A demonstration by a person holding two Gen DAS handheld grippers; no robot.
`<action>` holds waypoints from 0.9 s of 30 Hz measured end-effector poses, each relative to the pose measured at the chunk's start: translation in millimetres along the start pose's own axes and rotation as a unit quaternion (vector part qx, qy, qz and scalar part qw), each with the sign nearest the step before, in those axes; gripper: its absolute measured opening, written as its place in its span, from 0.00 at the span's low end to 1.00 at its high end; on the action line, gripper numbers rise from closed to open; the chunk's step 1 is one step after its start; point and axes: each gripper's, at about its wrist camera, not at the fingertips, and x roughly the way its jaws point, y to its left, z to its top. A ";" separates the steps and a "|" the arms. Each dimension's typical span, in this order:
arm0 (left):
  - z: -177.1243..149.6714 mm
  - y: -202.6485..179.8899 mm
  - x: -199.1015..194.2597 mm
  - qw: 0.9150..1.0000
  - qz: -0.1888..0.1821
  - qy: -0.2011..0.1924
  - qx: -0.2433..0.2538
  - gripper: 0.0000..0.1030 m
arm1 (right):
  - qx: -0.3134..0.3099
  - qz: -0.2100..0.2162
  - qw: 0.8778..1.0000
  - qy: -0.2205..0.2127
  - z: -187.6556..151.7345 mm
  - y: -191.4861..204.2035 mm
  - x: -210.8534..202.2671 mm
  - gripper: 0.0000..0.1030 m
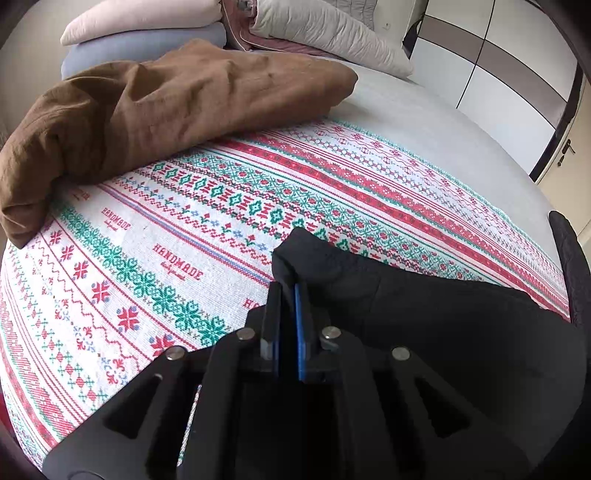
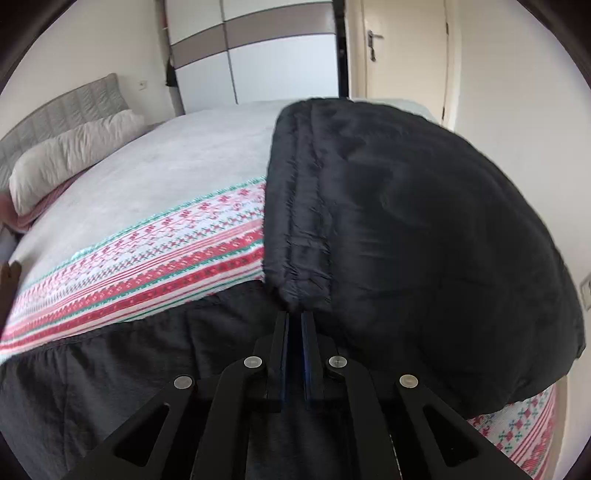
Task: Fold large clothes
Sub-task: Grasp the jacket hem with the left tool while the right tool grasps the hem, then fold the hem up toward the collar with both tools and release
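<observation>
A large black garment [image 1: 424, 302] lies on a patterned red, green and white cloth [image 1: 166, 229] spread over the bed. My left gripper [image 1: 287, 286] is shut on a corner of the black garment, held just above the cloth. In the right wrist view my right gripper [image 2: 294, 313] is shut on a stitched edge of the same black garment [image 2: 406, 240], lifted so the fabric hangs up in front of the camera. More of the garment lies flat below [image 2: 92, 387].
A crumpled brown garment [image 1: 147, 110] lies at the far left of the bed. Pillows and folded bedding [image 1: 155, 26] are stacked at the head. Grey bedsheet [image 2: 177, 158], a wardrobe [image 2: 266, 59] and a door [image 2: 406, 55] are beyond.
</observation>
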 end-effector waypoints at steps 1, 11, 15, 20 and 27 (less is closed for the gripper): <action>0.3 -0.4 0.0 1.000 0.003 0.002 0.002 0.10 | 0.001 0.006 1.000 0.001 -0.3 -1.5 -0.9 0.05; 7.4 -33.8 -82.7 0.998 0.010 -0.028 0.054 0.68 | -0.141 0.026 0.989 -0.029 -7.3 79.5 -77.1 0.63; -4.8 -89.2 -111.8 0.992 -0.090 -0.035 0.085 0.79 | -0.236 0.133 0.962 -0.017 -43.7 173.4 -119.6 0.66; -17.5 -116.9 -65.9 0.990 -0.070 -0.001 0.126 0.79 | -0.313 0.172 0.934 0.028 -101.3 248.6 -99.3 0.66; 3.0 -18.7 3.1 0.984 0.030 0.058 0.164 0.84 | -0.219 0.082 0.969 0.080 -42.3 127.4 -8.8 0.77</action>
